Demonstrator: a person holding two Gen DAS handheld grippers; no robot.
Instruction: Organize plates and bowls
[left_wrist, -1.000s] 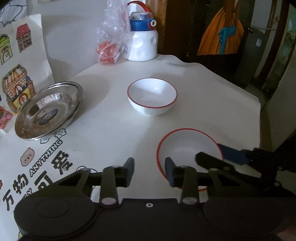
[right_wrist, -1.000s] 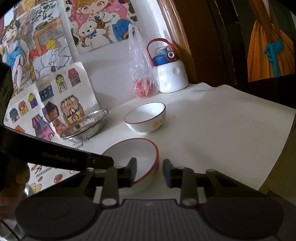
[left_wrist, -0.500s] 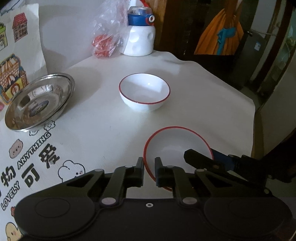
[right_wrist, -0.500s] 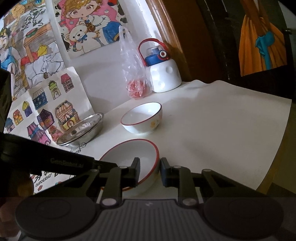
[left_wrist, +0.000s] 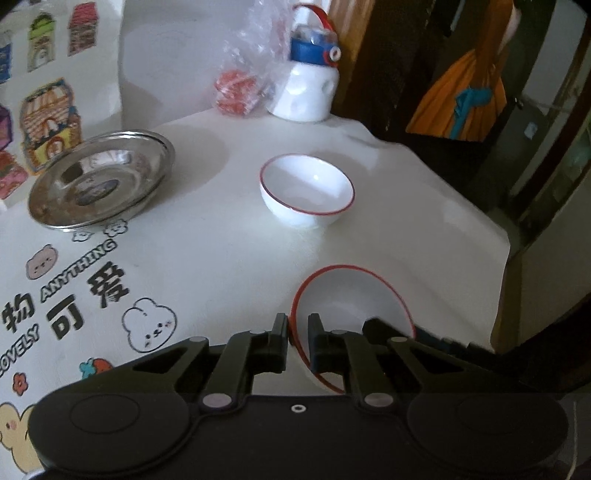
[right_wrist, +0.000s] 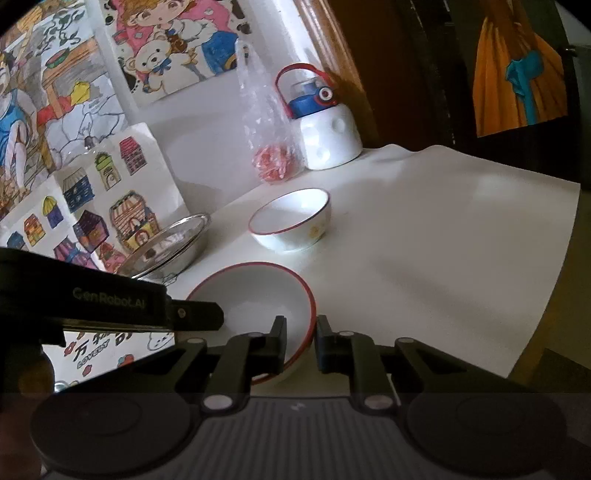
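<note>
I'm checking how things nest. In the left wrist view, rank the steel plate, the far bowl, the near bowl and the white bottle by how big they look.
1. Steel plate, widest.
2. Near bowl and far bowl: look alike; the near one is partly hidden and closer, so unranked.
3. White bottle, smallest, though farthest away.

Left black two-finger gripper (left_wrist: 297, 341): angled steeply downward, jaws drawn nearly together, one finger on each side of the rim of the near white red-rimmed ceramic bowl (left_wrist: 351, 299), pads pressing on it. Right black two-finger gripper (right_wrist: 300, 341): angled moderately downward, jaws just closing, now clamped across the opposite rim of the same bowl. In the right wrist view, the left gripper's body enters from the left edge.
</note>
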